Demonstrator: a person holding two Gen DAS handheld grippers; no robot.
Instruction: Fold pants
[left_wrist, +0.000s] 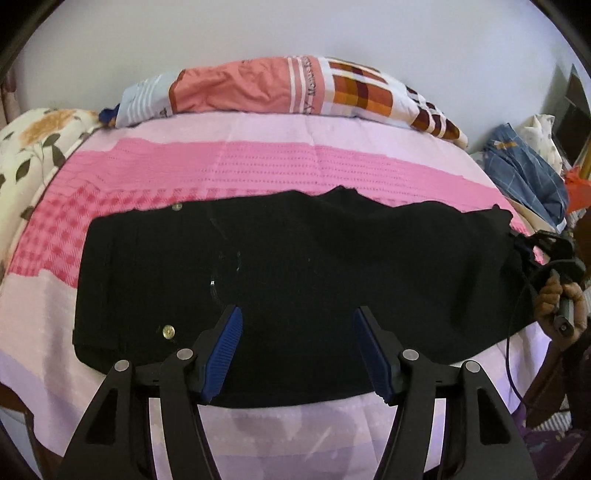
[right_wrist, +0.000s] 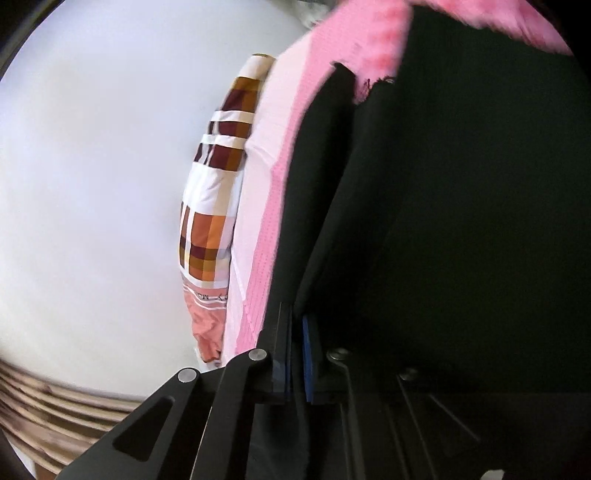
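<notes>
Black pants (left_wrist: 295, 280) lie flat across a pink bedspread (left_wrist: 221, 166), waistband with a brass button (left_wrist: 168, 331) at the left, leg ends at the right. My left gripper (left_wrist: 297, 325) hangs open and empty over the near edge of the pants. My right gripper (left_wrist: 543, 251) shows at the right end of the pants, held in a hand. In the right wrist view it (right_wrist: 297, 314) is shut on the black pants fabric (right_wrist: 461, 221), which fills the right side of the view; the view is rolled sideways.
A patterned orange and checked pillow (left_wrist: 295, 88) lies along the bed's far edge by the white wall. A floral quilt (left_wrist: 33, 144) sits at the far left. Blue plaid clothes (left_wrist: 524, 170) are piled off the bed's right side.
</notes>
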